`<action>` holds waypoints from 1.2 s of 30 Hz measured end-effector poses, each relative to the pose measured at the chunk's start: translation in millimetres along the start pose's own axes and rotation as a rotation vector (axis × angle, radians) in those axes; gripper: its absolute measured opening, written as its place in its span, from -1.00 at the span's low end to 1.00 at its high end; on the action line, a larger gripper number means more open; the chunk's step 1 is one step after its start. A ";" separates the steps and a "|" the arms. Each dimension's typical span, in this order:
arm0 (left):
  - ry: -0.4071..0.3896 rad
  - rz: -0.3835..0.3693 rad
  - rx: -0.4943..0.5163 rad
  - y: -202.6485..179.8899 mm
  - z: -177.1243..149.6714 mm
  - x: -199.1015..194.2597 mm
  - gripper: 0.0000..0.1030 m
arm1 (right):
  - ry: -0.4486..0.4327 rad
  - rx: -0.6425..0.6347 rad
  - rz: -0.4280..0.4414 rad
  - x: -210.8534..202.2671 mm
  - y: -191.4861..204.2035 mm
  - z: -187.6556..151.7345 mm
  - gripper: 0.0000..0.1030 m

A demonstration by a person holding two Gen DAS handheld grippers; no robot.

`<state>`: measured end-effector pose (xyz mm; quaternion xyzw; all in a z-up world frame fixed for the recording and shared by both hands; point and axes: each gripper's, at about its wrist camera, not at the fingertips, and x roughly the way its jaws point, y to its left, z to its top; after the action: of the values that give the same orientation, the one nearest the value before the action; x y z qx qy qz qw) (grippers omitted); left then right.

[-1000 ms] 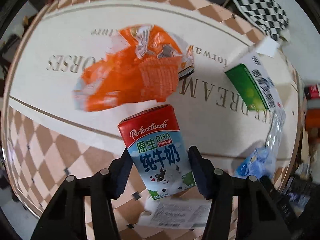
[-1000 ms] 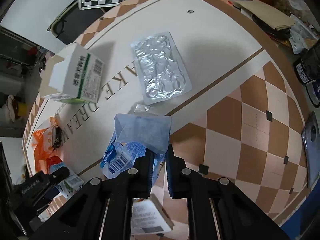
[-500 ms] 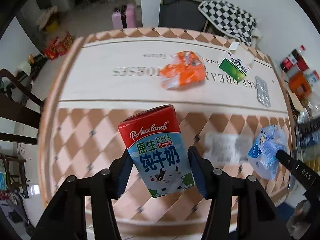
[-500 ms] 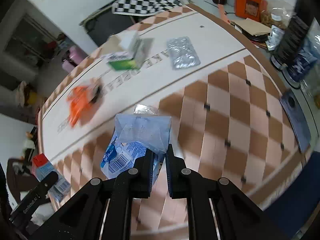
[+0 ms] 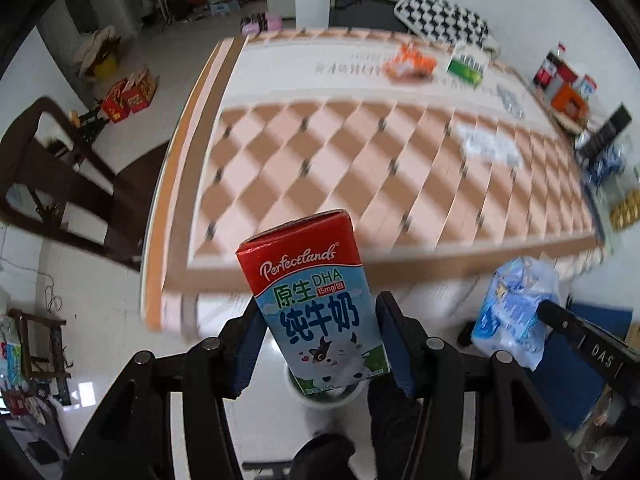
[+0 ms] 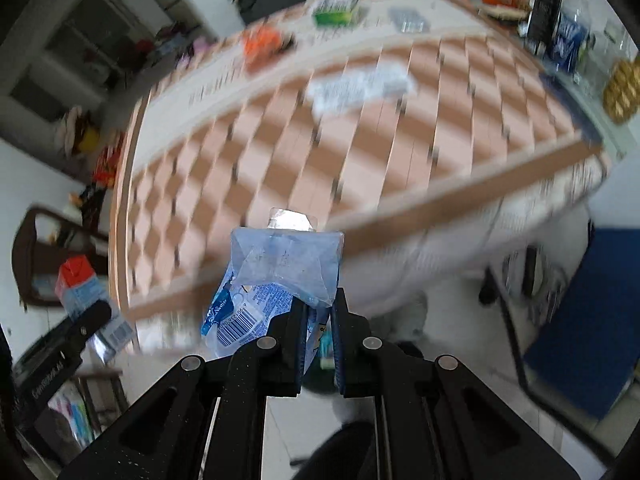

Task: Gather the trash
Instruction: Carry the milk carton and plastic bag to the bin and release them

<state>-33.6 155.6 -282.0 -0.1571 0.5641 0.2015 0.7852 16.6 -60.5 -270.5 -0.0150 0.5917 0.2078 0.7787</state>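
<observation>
My left gripper [image 5: 320, 344] is shut on a red and blue milk carton [image 5: 316, 300], held upright off the near edge of the table. My right gripper [image 6: 320, 340] is shut on a crumpled blue plastic wrapper [image 6: 280, 280], also held off the table edge. The wrapper also shows in the left wrist view [image 5: 516, 316], and the carton in the right wrist view [image 6: 80, 284]. On the table [image 5: 360, 168] lie an orange bag [image 5: 408, 64], a green and white box [image 5: 466, 66], a silver blister pack [image 5: 510, 100] and a white printed packet [image 5: 488, 148].
A dark wooden chair [image 5: 64, 184] stands left of the table. A blue mat [image 6: 584, 320] lies on the floor at the right. Bottles and boxes [image 5: 568, 88] crowd the table's far right end. A white round bin [image 5: 326, 402] shows below the carton.
Both grippers have pulled back and up from the table with the carton and the wrapper. The table now lies further away and the floor is in view.
</observation>
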 end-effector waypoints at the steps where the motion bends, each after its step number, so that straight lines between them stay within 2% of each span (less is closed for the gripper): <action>1: 0.017 0.003 0.001 4.0 -13.5 4.7 0.00 | 0.020 -0.010 -0.004 5.2 2.5 -15.5 -0.78; 7: 0.139 0.008 0.003 14.2 -75.0 57.7 0.00 | 0.176 -0.054 -0.038 67.6 2.1 -99.4 -0.78; 12: 0.268 -0.009 -0.024 18.9 -120.5 142.4 0.00 | 0.307 -0.066 -0.076 152.2 -15.2 -150.8 -0.78; 13: 0.302 -0.014 -0.034 20.1 -131.4 169.2 0.00 | 0.328 -0.062 -0.081 172.8 -20.2 -160.4 -0.78; 19: 0.422 -0.029 -0.043 17.3 -175.1 297.8 0.00 | 0.430 -0.034 -0.116 299.0 -46.7 -206.3 -0.78; 22: 0.471 -0.063 -0.053 15.3 -190.3 351.8 0.02 | 0.454 -0.041 -0.132 353.6 -52.9 -219.4 -0.78; 27: 0.521 -0.103 -0.076 14.5 -201.6 412.3 0.06 | 0.471 -0.022 -0.136 423.4 -64.5 -229.2 -0.77; 29: 0.526 -0.108 -0.088 21.1 -203.2 424.0 0.22 | 0.476 -0.015 -0.139 445.8 -67.5 -233.7 -0.77; 31: 0.527 -0.119 -0.112 28.6 -206.9 430.5 0.82 | 0.482 -0.018 -0.134 462.2 -66.1 -235.8 -0.77; 34: 0.521 -0.098 -0.119 39.3 -211.1 426.9 0.89 | 0.505 -0.039 -0.126 480.3 -61.8 -239.7 -0.62; 35: 0.516 -0.089 -0.116 40.8 -211.8 424.7 0.89 | 0.509 -0.047 -0.122 482.6 -60.9 -239.7 -0.28; 36: 0.511 -0.081 -0.115 42.6 -212.6 421.1 0.89 | 0.507 -0.059 -0.121 481.9 -58.4 -240.1 0.18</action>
<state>-110.6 150.5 -749.4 -0.2700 0.7247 0.1554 0.6147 -80.5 -31.1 -802.5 -0.1247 0.7597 0.1675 0.6159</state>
